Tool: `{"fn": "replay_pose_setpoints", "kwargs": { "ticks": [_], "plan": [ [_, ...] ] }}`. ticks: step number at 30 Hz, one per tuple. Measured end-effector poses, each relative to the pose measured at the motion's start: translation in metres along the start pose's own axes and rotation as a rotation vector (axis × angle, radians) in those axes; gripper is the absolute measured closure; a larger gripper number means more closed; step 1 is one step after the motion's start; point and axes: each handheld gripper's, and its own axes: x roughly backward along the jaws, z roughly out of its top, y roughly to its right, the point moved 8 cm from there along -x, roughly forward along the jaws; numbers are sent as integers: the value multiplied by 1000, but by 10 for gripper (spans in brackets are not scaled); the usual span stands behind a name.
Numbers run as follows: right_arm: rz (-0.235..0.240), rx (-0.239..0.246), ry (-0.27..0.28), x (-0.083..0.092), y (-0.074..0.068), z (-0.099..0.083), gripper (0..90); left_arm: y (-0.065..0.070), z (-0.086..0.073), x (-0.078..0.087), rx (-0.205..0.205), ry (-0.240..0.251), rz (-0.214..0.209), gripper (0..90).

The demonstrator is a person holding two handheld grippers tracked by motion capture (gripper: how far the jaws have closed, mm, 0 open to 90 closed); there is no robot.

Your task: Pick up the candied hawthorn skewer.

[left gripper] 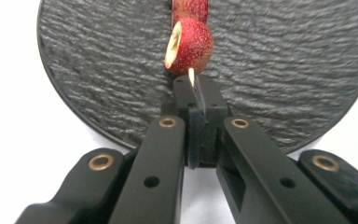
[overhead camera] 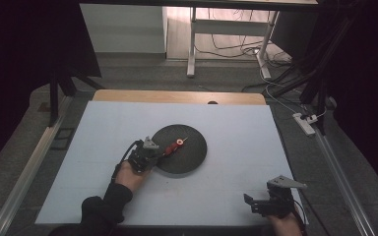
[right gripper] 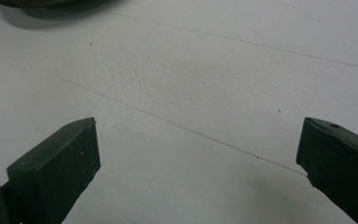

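Note:
A round black slate plate (overhead camera: 193, 151) lies at the middle of the white table. On it rests a wooden skewer (overhead camera: 173, 146) threaded with red fruit pieces. In the left gripper view the nearest fruit (left gripper: 191, 45) is cut open, and the bare stick end (left gripper: 191, 76) pokes out toward me. My left gripper (left gripper: 198, 100) is shut on that stick end at the plate's (left gripper: 284, 70) near-left rim, also seen in the high view (overhead camera: 160, 154). My right gripper (overhead camera: 250, 200) rests near the table's front right corner. Its jaws (right gripper: 198, 149) stand wide open over bare table.
The white table surface (overhead camera: 236, 132) has a wooden strip (overhead camera: 177, 96) along its back edge. Metal rails run down both sides. Beyond the table stand white desk legs (overhead camera: 192, 44) with cables, and a power strip (overhead camera: 305, 123) lies on the floor at the right.

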Motion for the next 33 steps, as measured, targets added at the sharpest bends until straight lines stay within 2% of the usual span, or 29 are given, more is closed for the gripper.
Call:
{"fn": "replay_pose_setpoints", "kwargs": {
  "ticks": [2,7,10,16,26,30,33],
  "plan": [
    [1,0,0,0,0,0,0,1,4,5,0,34,-16,894],
    [2,1,1,0,0,0,0,5,8,13,-14,76,-37,894],
    [2,1,2,0,0,0,0,8,10,18,-22,105,-65,895],
    [4,0,3,0,0,0,0,16,12,32,-62,163,-101,894],
    [4,0,5,0,-1,0,0,22,12,56,-34,234,-184,894],
    [4,0,4,0,-1,0,0,24,11,73,-25,291,-231,894],
    [5,0,3,0,-1,0,0,26,8,82,-30,314,-248,894]
  ]
}}
